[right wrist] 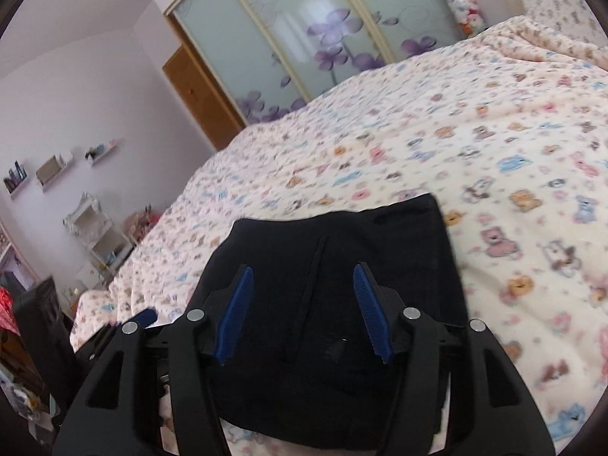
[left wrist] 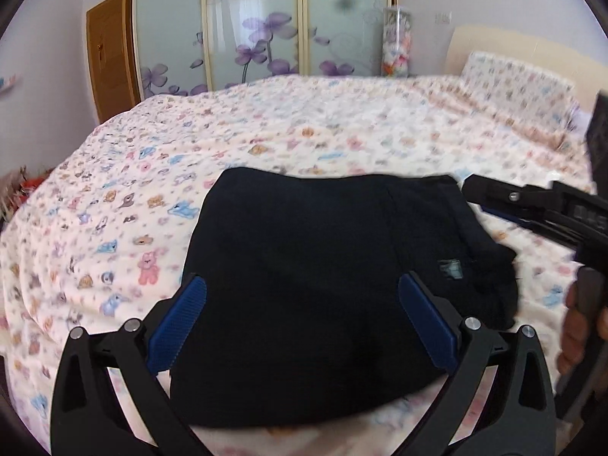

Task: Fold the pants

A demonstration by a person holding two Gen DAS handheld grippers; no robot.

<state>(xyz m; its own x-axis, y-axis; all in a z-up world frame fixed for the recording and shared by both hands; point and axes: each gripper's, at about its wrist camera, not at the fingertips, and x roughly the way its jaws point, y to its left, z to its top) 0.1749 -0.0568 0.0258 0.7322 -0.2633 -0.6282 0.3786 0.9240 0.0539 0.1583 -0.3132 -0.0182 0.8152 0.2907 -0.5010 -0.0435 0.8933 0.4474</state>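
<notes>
- While the black pants [left wrist: 315, 288] lie folded in a compact stack on the near part of the printed blanket [left wrist: 266, 129], both tools hang over them.
- Left gripper [left wrist: 302, 321]: blue pads [left wrist: 178, 323] spread wide, gripping nothing.
- Right gripper [right wrist: 304, 311]: fingers likewise parted, empty.
- Wardrobe doors [left wrist: 258, 22] stand far behind.
</notes>
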